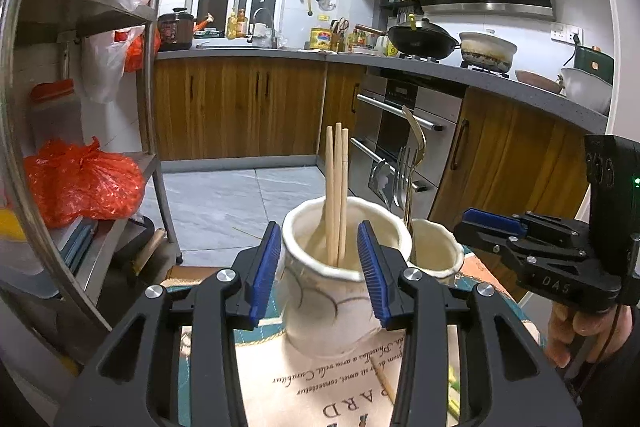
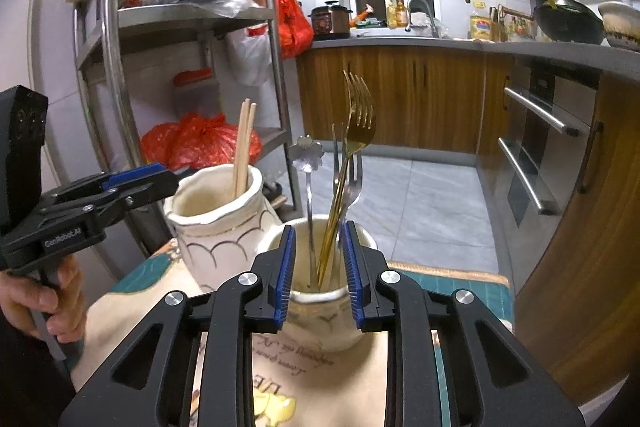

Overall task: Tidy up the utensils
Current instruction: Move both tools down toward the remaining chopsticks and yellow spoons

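Flanking two utensil jars (image 1: pixel 344 275), parted grippers (image 1: pixel 320 271).

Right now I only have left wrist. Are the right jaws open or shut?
Observer: Open. The right gripper holds nothing and is lined up on the small jar.
Operator: What's the gold piece in that jar? It's edge-on for me.
Observer: A gold fork, tines up, leaning left at the handle.
Operator: And the silver stuff beside it?
Observer: At least a silver fork and a flower-headed spoon, both standing head up.
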{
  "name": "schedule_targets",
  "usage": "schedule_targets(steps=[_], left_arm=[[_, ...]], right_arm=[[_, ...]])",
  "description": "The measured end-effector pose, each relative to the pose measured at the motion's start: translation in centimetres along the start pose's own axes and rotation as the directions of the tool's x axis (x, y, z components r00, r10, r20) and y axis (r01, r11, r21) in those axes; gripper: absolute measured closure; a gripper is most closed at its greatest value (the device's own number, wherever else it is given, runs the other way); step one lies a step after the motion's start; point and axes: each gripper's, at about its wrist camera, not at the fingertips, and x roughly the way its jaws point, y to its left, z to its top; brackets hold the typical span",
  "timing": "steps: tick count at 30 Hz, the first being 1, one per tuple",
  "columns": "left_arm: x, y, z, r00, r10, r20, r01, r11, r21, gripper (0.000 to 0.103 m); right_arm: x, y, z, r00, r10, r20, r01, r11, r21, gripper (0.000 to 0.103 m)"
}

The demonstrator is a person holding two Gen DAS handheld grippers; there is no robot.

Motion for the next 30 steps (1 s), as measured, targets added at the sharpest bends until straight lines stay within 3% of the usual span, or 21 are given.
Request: schedule_targets(steps=[7,17,22,30], left_arm=[[-2.0,0.3,-1.5,1.000,0.006,-0.024,-0.007,1.000,-0.030,0.063],[-3.0,0.3,-5.2,0.992,-0.009,-0.129,0.001,0.998,-0.066,0.063],[-1.9,-1.2,-7.8,0.973,-0.045,-0.225,0.032,0.998,-0.061,0.063],[0.3,-4.1,-10.5,0.930,-0.091,-0.356,0.089,0.996,-0.022,0.070]], right_arm=[[-2.2,1.0,-1.6,0.999,-0.012,-0.049,0.011,1.000,-0.022,0.077],[-2.9,1.2,-5.8,0.988,-0.007,-0.155,0.009,1.000,0.008,0.077],[-2.8,2.1,-7.9,0.973,0.026,-0.229,-0.024,1.000,0.012,0.077],[-3.1,4.2,-10.1,0.950,0.088,-0.301,-0.089,0.996,0.010,0.077]])
